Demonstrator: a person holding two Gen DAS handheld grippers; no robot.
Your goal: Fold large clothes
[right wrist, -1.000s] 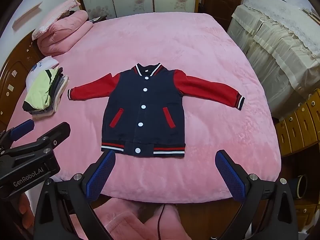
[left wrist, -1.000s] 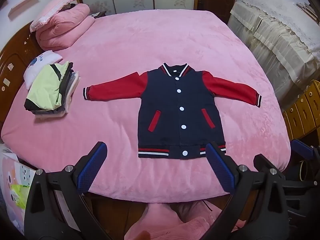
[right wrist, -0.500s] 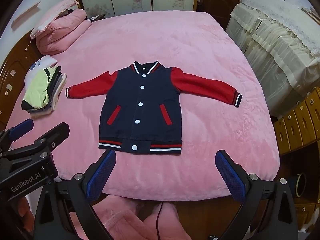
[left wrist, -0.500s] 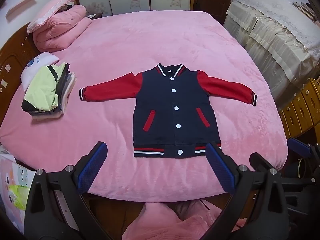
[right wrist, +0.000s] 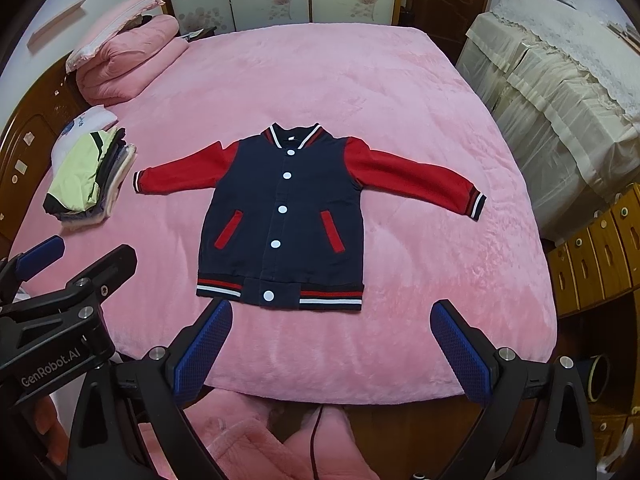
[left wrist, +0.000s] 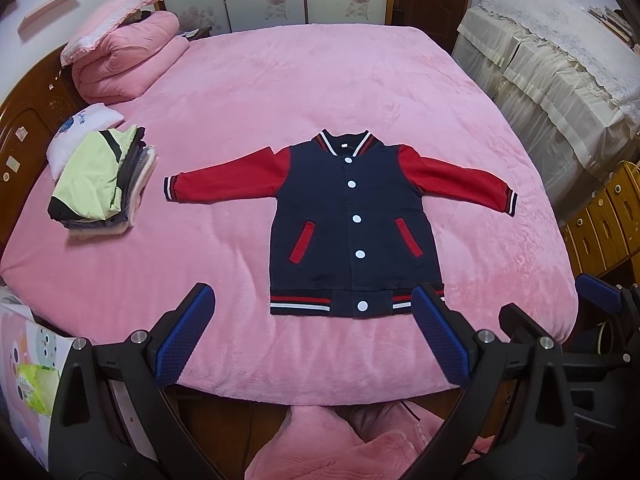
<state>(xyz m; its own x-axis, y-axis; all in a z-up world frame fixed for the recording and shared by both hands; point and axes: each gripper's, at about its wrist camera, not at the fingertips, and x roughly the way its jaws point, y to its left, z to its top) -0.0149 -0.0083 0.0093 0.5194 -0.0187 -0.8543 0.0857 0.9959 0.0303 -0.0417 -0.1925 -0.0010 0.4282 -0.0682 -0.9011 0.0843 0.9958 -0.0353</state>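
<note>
A navy varsity jacket (left wrist: 352, 224) with red sleeves and white snaps lies flat, face up and buttoned, on the pink bed (left wrist: 320, 88), sleeves spread to both sides. It also shows in the right wrist view (right wrist: 282, 216). My left gripper (left wrist: 312, 304) is open and empty, held above the bed's near edge just short of the jacket's striped hem. My right gripper (right wrist: 332, 320) is open and empty, also near the hem. The left gripper's body (right wrist: 60, 312) shows at the left of the right wrist view.
A stack of folded clothes (left wrist: 100, 184) lies at the bed's left side. A rolled pink quilt and pillow (left wrist: 120, 64) sit at the far left corner. Covered furniture (left wrist: 560, 80) and wooden drawers (left wrist: 604, 224) stand to the right. Pink fabric (left wrist: 340, 440) lies below the bed's near edge.
Both grippers have shifted slightly over the last second, so the jacket drifts a little in view. Both stay open and the jacket has not moved on the bed.
</note>
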